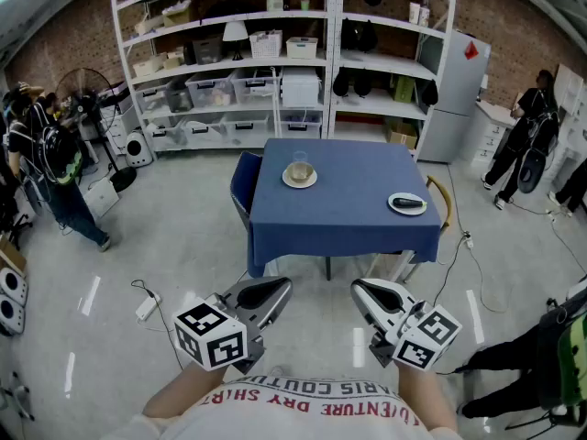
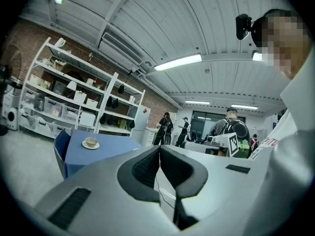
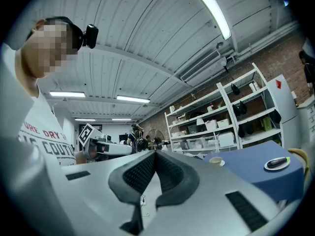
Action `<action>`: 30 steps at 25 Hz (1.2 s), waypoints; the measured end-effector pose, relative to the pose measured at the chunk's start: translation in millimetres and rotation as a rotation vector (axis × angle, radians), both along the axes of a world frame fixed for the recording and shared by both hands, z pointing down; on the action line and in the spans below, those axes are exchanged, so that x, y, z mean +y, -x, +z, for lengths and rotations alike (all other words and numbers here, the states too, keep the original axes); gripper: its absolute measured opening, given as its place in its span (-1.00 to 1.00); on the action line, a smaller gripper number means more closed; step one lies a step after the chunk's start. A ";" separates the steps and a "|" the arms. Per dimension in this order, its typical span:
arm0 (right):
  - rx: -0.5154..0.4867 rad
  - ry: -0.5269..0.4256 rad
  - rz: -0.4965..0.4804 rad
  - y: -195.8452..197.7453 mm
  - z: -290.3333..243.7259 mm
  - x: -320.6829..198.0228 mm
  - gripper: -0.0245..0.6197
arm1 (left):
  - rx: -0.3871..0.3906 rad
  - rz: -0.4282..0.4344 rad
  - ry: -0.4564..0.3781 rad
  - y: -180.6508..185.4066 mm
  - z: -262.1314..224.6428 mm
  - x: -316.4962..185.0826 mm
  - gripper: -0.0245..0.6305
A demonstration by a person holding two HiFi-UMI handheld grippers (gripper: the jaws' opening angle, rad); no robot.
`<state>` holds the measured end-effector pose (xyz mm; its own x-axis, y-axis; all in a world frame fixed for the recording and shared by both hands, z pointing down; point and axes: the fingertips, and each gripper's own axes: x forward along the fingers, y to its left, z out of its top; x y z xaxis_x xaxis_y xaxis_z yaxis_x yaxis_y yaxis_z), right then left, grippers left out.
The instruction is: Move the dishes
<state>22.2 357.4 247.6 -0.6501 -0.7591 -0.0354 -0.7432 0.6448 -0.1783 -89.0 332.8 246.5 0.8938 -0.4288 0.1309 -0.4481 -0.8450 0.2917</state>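
A table under a blue cloth (image 1: 344,211) stands a few steps ahead of me. On its far left part a cup on a saucer (image 1: 299,174) (image 2: 90,142) (image 3: 215,160) sits upright. Near its right edge lies a white plate (image 1: 407,203) (image 3: 276,163) with a dark item on it. My left gripper (image 1: 281,288) (image 2: 160,149) and my right gripper (image 1: 360,288) (image 3: 155,154) are held low in front of me, well short of the table. Both are shut with nothing between the pads. Each gripper's marker cube shows in the other's view.
A blue chair (image 1: 244,183) stands at the table's left side and a wooden chair (image 1: 444,202) at its right. White shelves (image 1: 275,53) and a fridge (image 1: 454,94) line the back wall. People stand at the far left (image 1: 55,168) and right (image 1: 523,140). A cable with an adapter (image 1: 147,306) lies on the floor.
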 end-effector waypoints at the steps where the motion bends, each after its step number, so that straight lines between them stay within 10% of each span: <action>1: 0.001 0.000 -0.003 -0.2 0.4 5.3 -0.85 | 0.000 -0.003 0.002 -0.8 0.6 4.7 -0.84; 19: -0.026 0.007 0.009 -27.5 9.9 40.9 -0.82 | 0.005 -0.035 0.019 -22.5 11.8 50.8 -0.84; 30: 0.036 0.019 0.048 -41.6 40.0 -8.2 -0.05 | 0.010 -0.066 0.050 -22.0 38.6 4.3 -0.84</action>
<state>63.8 349.3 287.6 -0.6135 -0.7897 0.0020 -0.7793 0.6050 -0.1633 -66.9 337.1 285.2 0.8653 -0.4798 0.1452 -0.4992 -0.7982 0.3371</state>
